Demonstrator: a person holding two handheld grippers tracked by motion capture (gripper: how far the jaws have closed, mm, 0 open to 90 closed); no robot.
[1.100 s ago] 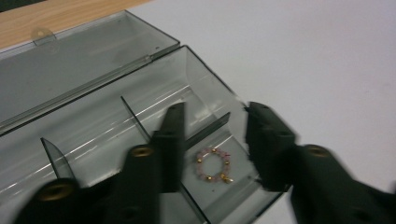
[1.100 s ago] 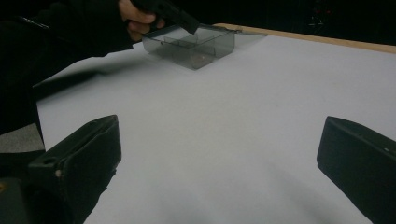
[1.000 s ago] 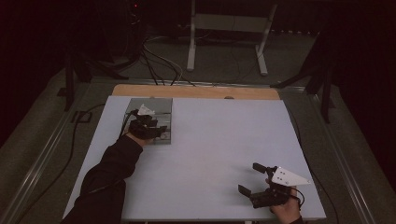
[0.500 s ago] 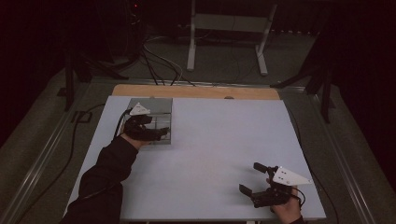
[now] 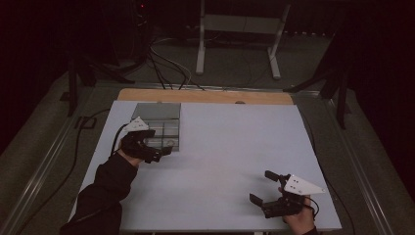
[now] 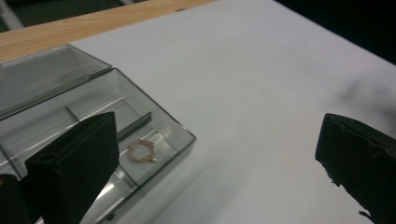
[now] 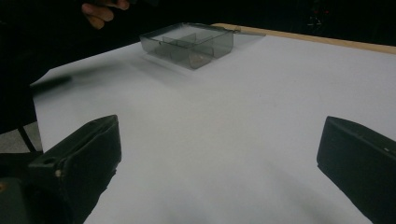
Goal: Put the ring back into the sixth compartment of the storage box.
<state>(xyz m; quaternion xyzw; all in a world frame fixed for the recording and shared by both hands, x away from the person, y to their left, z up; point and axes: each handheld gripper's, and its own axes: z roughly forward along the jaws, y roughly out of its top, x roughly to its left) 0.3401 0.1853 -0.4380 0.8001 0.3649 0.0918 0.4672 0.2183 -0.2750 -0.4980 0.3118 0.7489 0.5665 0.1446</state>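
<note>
In the high view the small beaded ring (image 5: 169,143) is hard to make out; in the left gripper view it lies in the clear box's (image 6: 154,114) corner compartment, just ahead of the left gripper (image 5: 159,151). That gripper's jaws have just been opening and stand wide, empty, pulled back from over the box since earlier. The right gripper (image 5: 266,188) stands spread, well away.

Pale worktop (image 5: 230,161) with a wooden strip (image 5: 205,96) along its far edge; beyond it, cables (image 5: 164,63) sprawl across the grey floor (image 5: 235,73) beside a white metal stand (image 5: 240,29).
</note>
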